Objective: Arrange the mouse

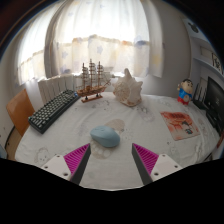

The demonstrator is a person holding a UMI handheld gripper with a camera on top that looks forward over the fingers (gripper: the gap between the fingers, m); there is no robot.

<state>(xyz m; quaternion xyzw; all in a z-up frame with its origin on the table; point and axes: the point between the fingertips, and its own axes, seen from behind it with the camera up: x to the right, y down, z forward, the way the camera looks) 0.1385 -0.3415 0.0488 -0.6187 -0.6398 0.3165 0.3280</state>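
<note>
A light blue mouse (105,136) lies on the white round table (120,165), just ahead of my fingers and a little toward the left one. My gripper (111,157) is open and empty, its pink pads (77,157) spread wide with bare table between them. The mouse is apart from both fingers.
A dark keyboard (53,110) lies at the far left. A model ship (92,82) and a large shell (127,90) stand at the back. A pink-red booklet (180,123) lies at the right, with a small figurine (185,93) beyond it. Curtains hang behind.
</note>
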